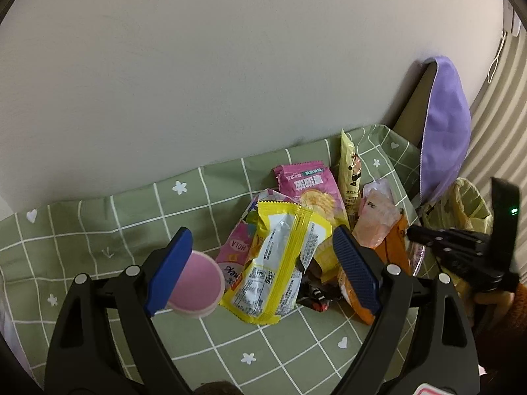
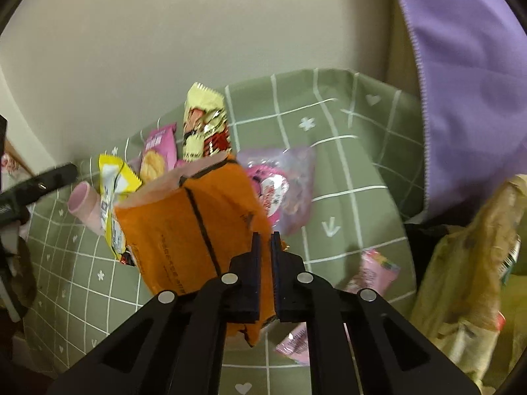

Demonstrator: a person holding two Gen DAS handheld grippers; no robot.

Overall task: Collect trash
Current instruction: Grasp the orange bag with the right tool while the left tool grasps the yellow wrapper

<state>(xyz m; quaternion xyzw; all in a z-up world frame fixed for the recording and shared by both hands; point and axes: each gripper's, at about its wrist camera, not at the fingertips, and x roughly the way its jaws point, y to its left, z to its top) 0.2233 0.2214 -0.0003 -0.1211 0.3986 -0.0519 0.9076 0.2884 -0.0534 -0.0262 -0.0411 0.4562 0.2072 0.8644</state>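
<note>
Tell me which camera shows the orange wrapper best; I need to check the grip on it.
The right wrist view: the orange wrapper fills the centre, pinched at its edge by the right gripper. The left wrist view shows only slivers of it, behind the left gripper's finger.

Green grid-patterned tablecloth (image 1: 98,230) with hearts and flowers, plain beige wall (image 1: 230,65), purple cloth (image 1: 444,125) hanging beside it
</note>
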